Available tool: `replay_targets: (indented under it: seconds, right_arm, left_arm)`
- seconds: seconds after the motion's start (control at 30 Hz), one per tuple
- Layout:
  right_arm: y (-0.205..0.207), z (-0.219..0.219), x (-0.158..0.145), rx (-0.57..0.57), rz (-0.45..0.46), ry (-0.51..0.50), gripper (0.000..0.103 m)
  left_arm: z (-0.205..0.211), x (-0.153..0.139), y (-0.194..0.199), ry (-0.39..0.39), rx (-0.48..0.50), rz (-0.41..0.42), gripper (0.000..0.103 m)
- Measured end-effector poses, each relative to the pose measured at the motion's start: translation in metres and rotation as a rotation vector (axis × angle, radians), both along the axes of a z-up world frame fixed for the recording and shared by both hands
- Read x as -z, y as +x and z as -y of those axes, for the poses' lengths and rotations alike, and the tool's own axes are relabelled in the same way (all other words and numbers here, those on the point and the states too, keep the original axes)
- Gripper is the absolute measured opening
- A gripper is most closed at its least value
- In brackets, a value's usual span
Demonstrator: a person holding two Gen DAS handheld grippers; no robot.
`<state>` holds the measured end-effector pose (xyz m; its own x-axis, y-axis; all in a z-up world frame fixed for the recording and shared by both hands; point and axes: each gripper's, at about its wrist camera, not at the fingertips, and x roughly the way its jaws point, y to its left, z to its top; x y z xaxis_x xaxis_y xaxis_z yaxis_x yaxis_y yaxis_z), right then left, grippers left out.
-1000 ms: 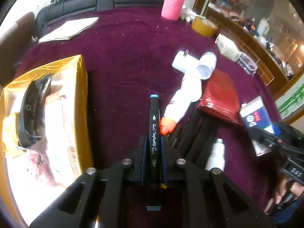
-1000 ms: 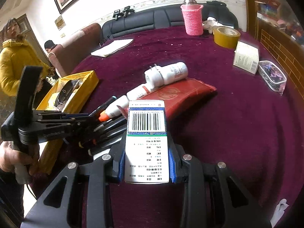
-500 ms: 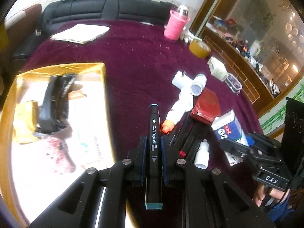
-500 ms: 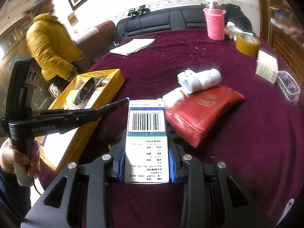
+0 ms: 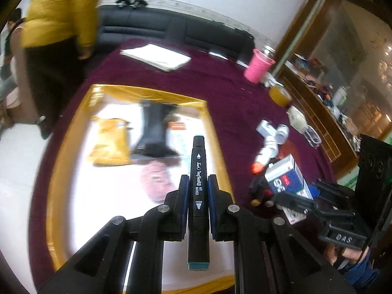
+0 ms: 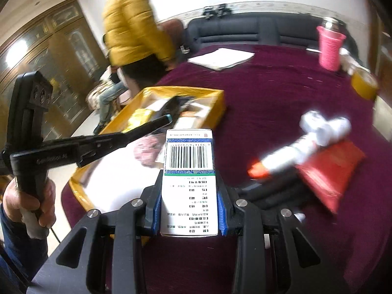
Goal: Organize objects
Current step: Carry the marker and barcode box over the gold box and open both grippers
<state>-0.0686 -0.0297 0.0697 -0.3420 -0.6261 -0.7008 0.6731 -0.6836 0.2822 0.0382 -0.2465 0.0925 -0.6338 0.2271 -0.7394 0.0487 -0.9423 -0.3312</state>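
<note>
My left gripper point(image 5: 198, 183) is shut on a black art marker point(image 5: 198, 171) and holds it above the right part of the gold box point(image 5: 73, 127). My right gripper point(image 6: 189, 193) is shut on a white medicine box with a barcode point(image 6: 188, 161), held above the maroon table near the gold box's point(image 6: 215, 98) front corner. The left gripper with the marker point(image 6: 156, 123) shows in the right wrist view over the box. The right gripper with the medicine box point(image 5: 286, 178) shows in the left wrist view.
The gold box holds a black item point(image 5: 154, 127), a yellow packet point(image 5: 110, 142) and a pink item point(image 5: 156, 178). On the table lie a white tube with orange cap point(image 6: 281, 156), white bottles point(image 6: 323, 125), a red pouch point(image 6: 330, 169), dark pens point(image 6: 269, 191), a pink cup point(image 6: 330, 49), tape roll point(image 6: 362, 85), papers point(image 6: 220, 58). A person in yellow point(image 6: 132, 24) stands beyond.
Both grippers have moved left toward the gold box with their loads. The marker is now over the box. The person in yellow has moved.
</note>
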Motion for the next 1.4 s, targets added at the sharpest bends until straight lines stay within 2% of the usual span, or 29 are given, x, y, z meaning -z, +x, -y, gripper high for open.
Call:
replay_targets:
  seconds: [0.23,0.43,0.6,0.83,1.4]
  right_arm:
    - [0.026,0.063,0.011,-0.12,0.021,0.026,0.032]
    - [0.031,0.103,0.032,-0.17,0.07,0.061,0.032]
    - [0.03,0.121,0.044,-0.187,0.114,0.083,0.032]
    - [0.026,0.145,0.053,-0.192,0.125,0.132,0.032]
    - [0.009,0.191,0.066,-0.164,0.093,0.229,0.032]
  left_arm:
    - [0.045,0.016,0.015,-0.008,-0.092,0.021,0.012]
    - [0.069,0.033,0.02,-0.025,-0.135,0.05,0.012]
    - [0.083,0.044,0.019,-0.02,-0.15,0.063,0.012]
    - [0.092,0.056,0.014,-0.011,-0.147,0.086,0.012]
    - [0.106,0.057,0.019,0.0,-0.145,0.088,0.012]
